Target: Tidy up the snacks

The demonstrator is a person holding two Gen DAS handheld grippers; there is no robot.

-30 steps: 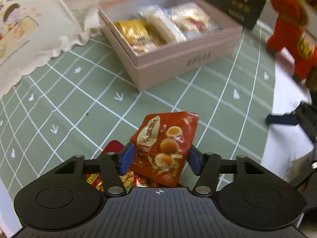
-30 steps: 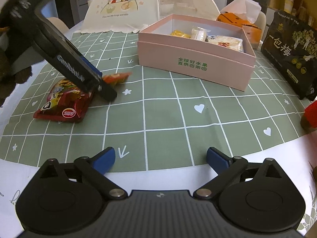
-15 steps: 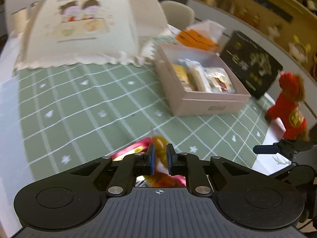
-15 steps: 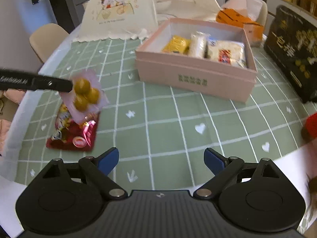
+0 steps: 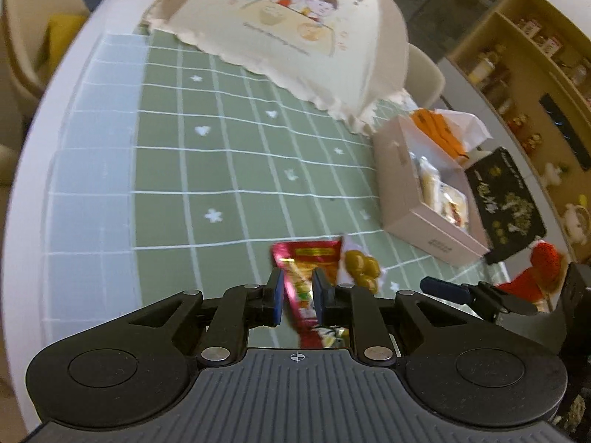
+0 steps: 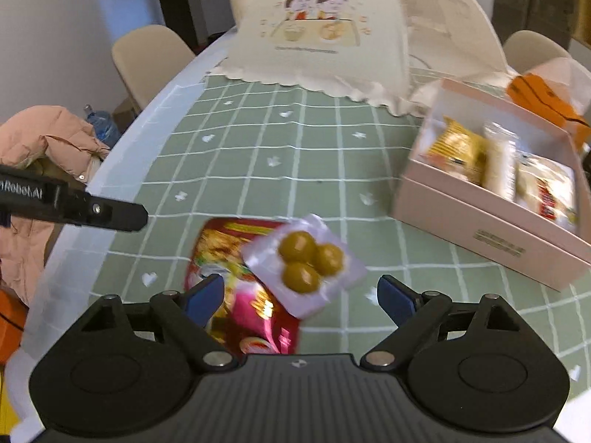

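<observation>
- The left gripper [image 5: 298, 302] has its blue fingers [image 5: 277, 301] drawn close, with a narrow gap between them; the red snack bag [image 5: 308, 271] shows through that gap, yet in the right wrist view the same gripper's tip hangs in the air well to the left of the snacks, so the fingers pinch nothing.
- The right gripper [image 6: 300, 295] has its fingers [image 6: 397, 297] spread wide and grips nothing.
- Between and just ahead of the right fingers lies the clear packet of three yellow-brown balls [image 6: 306, 260] (blurred, so whether it rests flat on the red bag or sits slightly above it cannot be told).
- The red snack bag [image 6: 236, 288] lies on the green grid tablecloth [image 6: 258, 155], partly under the clear packet, reaching back past the right gripper's left finger.
- Ahead and to the right of both grippers stands the open pink box [image 6: 491, 221], holding a yellow packet [image 6: 454, 149] and pale wrapped snacks [image 6: 502, 164] side by side.
- Far ahead of the fingers stands a cream mesh food cover [image 6: 317, 37] with a cartoon print.
- In the left wrist view a black bag [image 5: 506, 206] lies beyond the box, and a red plush toy [image 5: 543, 262] sits past the right gripper's finger.
</observation>
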